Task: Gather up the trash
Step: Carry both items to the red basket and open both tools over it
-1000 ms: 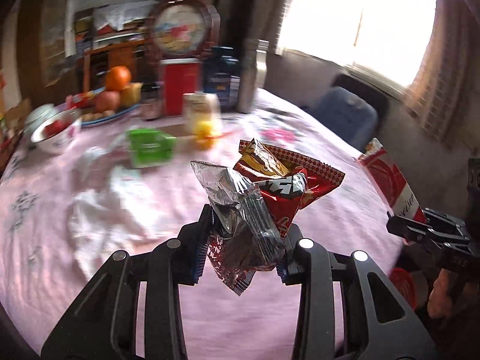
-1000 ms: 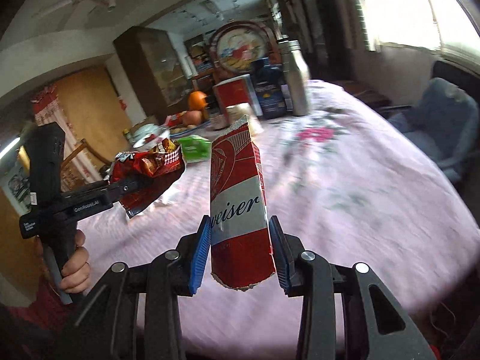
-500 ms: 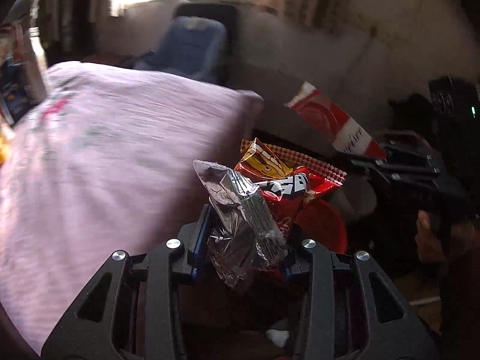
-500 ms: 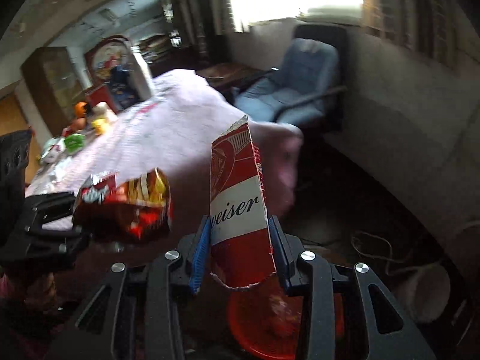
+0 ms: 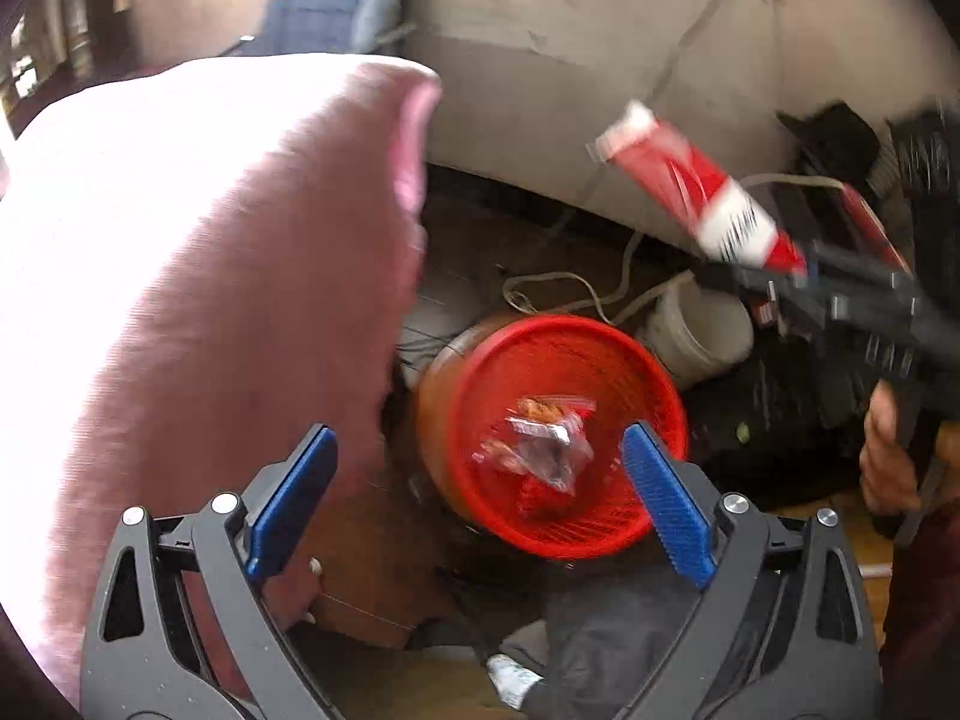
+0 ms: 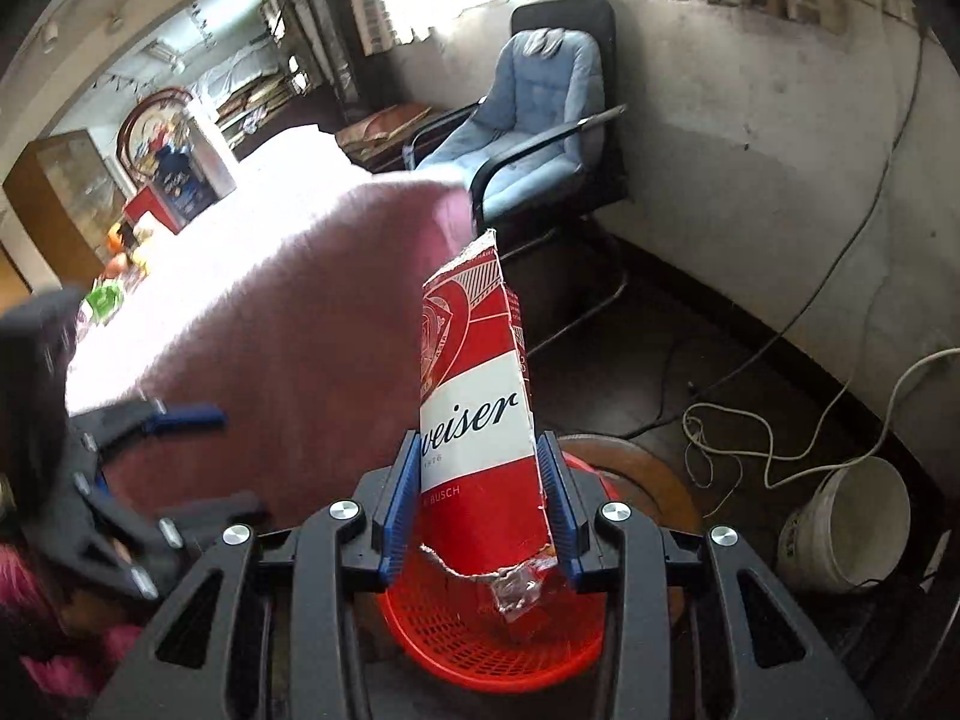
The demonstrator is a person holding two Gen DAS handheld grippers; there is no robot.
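My left gripper (image 5: 480, 480) points down over a red mesh basket (image 5: 624, 366) on the floor. Its jaws are opening wide and nothing sits between the blue pads. The crumpled snack wrappers (image 5: 540, 450), red and silver, show blurred inside the basket, clear of the pads. My right gripper (image 6: 480, 510) is shut on a torn red-and-white beer carton (image 6: 474, 396), held upright above the same basket (image 6: 432, 648), where silver foil (image 6: 522, 588) shows. In the left wrist view the carton (image 5: 690, 192) hangs at the upper right.
The table with its pink cloth (image 5: 180, 240) rises close on the left of the basket. A white bucket (image 6: 852, 522) and loose cables (image 6: 750, 438) lie on the floor to the right. A blue armchair (image 6: 534, 114) stands by the wall.
Both hands swung off the table and down over the red basket. The left gripper opened and let go of the snack wrappers, which dropped into the basket. The right still grips the carton.
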